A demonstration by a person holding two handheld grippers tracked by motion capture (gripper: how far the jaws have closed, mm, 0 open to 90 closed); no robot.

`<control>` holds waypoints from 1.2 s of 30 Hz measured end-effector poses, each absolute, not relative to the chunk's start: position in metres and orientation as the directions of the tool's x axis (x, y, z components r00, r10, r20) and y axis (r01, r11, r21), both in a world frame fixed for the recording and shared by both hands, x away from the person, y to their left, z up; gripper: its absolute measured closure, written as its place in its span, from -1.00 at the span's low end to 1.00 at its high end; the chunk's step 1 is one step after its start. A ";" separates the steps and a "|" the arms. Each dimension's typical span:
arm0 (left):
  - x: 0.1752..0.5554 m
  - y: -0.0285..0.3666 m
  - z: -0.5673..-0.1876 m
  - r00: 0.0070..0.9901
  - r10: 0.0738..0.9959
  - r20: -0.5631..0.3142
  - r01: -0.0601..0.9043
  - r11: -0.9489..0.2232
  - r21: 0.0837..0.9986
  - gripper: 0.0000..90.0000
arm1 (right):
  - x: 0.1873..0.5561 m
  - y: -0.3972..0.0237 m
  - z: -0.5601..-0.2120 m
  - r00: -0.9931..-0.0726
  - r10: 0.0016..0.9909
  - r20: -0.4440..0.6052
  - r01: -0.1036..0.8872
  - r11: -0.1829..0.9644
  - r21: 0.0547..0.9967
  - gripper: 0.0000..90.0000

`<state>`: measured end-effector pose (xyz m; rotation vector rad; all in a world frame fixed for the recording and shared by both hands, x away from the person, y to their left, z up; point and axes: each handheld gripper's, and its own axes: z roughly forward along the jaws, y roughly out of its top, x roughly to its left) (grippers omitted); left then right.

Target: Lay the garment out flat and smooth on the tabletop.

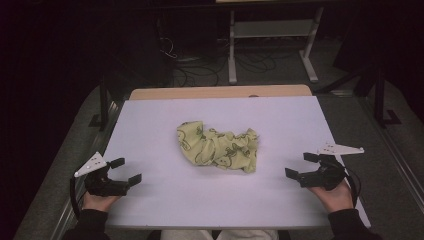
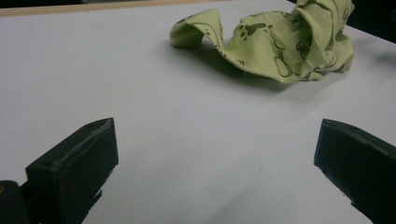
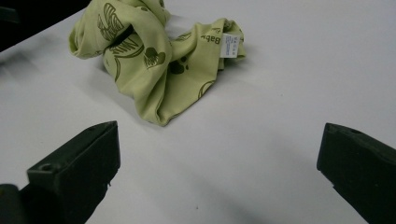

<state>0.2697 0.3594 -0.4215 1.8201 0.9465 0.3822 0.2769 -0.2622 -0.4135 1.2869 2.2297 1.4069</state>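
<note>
A crumpled yellow-green cloth [image 1: 218, 146] with dark printed figures lies in a heap at the middle of the white table top [image 1: 150, 125]. The left gripper view shows the cloth [image 2: 275, 46] ahead and to the right; the right gripper view shows the cloth [image 3: 154, 56] ahead and to the left, with a small white label [image 3: 229, 45] on its edge. My left gripper [image 1: 125, 171] rests open near the table's front left, well apart from the cloth. Over at the front right my right gripper [image 1: 301, 166] is open too, with nothing between its jaws.
A wooden strip [image 1: 220, 92] runs along the table's far edge. Beyond it stand a white frame [image 1: 272, 35] and loose cables [image 1: 200, 65] on the dark floor. Bare white surface surrounds the cloth on all sides.
</note>
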 end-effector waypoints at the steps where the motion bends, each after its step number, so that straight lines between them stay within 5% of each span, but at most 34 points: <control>1: 0.270 0.360 -0.422 0.642 0.750 -0.158 0.432 -0.184 0.883 -1.00 | 0.277 -0.262 -0.413 -0.600 0.757 0.259 0.559 0.165 0.812 -1.00; 30: 0.266 0.358 -0.415 0.642 0.753 -0.146 0.402 -0.168 0.900 -1.00 | 0.276 -0.262 -0.402 -0.623 0.748 0.228 0.529 0.189 0.827 -1.00; 36: 0.265 0.349 -0.400 0.663 0.746 -0.058 0.340 -0.231 0.911 -1.00 | 0.283 -0.259 -0.385 -0.640 0.734 0.226 0.521 0.198 0.830 -1.00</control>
